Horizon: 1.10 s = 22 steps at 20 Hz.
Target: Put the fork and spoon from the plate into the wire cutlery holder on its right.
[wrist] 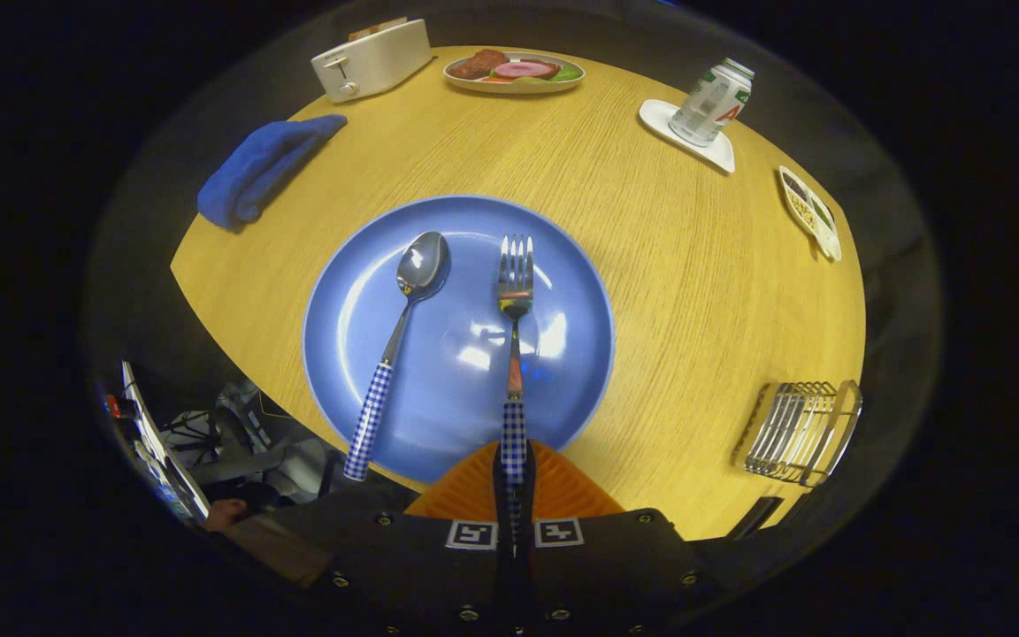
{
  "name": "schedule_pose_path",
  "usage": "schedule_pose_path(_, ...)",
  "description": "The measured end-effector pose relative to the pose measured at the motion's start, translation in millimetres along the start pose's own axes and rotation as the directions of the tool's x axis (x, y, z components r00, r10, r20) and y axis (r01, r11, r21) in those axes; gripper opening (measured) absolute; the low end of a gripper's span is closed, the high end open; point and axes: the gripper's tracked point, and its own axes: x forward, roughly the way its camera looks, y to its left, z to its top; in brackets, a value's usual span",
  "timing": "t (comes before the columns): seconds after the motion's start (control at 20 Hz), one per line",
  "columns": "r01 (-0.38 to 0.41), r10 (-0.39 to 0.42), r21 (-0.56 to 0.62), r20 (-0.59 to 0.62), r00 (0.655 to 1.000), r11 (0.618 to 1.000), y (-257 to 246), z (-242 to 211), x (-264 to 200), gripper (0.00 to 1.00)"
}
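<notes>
You are working at a mock dining table [669, 292] inside a recording booth, not in a real home. Beyond the fingers a blue plate [563, 372] is sitting as a place setting. Farther ahead a toaster [372, 58], a dish of food [514, 71], a folded blue cloth [257, 168], a can [713, 102] on a white coaster [691, 137] and a small snack tray [812, 214] are ringing the wooden top. A wire cutlery holder [797, 432] is standing off to the right of the fingers. Dark cloth is closing in all around, and stands and cables [235, 442] are showing below the table's near-left edge.
</notes>
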Motion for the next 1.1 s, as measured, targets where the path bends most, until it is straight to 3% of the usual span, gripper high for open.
schedule_pose_path(0.25, -0.039, 0.037, -0.029, -0.055, 0.998, 0.999, -14.9, -18.8, -31.0, 0.01)
schedule_pose_path(0.75, 0.165, -0.170, -0.094, -0.049, 0.984, 0.982, -96.2, -53.1, -71.0, 0.01)
schedule_pose_path(1.1, 0.116, -0.121, -0.041, -0.166, 0.979, 0.992, -137.7, -100.0, -103.8, 0.01)
